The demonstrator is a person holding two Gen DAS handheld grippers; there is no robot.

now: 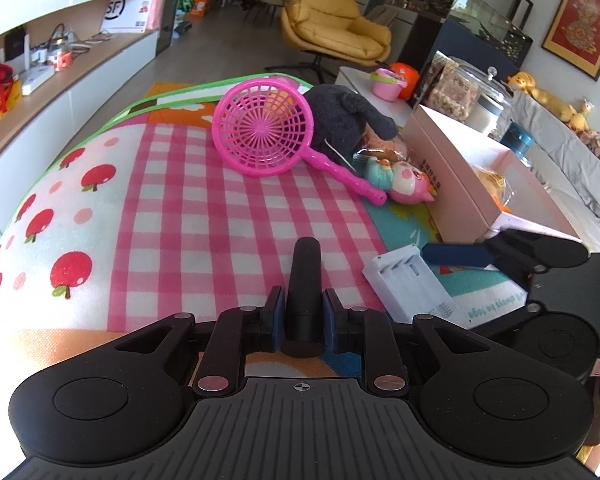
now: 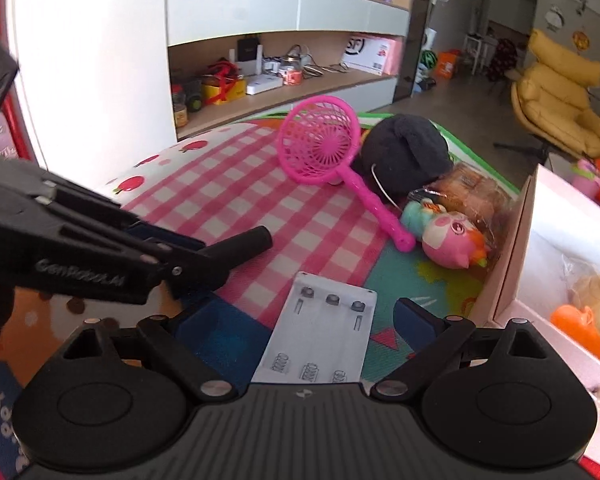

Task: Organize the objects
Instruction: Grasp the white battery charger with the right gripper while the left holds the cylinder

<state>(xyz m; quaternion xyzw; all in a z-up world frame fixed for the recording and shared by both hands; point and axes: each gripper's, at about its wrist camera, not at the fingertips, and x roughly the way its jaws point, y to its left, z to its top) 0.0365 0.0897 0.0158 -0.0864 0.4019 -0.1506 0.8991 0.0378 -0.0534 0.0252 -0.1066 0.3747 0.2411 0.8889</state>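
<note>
My left gripper (image 1: 303,312) is shut on a black cylinder (image 1: 305,280) that sticks out forward over the pink checked mat (image 1: 188,216). The right wrist view shows the same cylinder (image 2: 244,245) in that gripper at the left. A white battery holder (image 2: 324,336) lies flat on the mat between the fingers of my right gripper (image 2: 312,320), which stands open with a gap on each side. From the left wrist view the holder (image 1: 410,284) sits beside one blue finger (image 1: 456,256) of the right gripper.
A pink plastic strainer (image 2: 320,144) leans on a black plush toy (image 2: 408,152). A pink and teal pig toy (image 2: 448,236) and wrapped bread (image 2: 472,190) lie against an open pink box (image 2: 516,248) at the right. Shelves stand behind.
</note>
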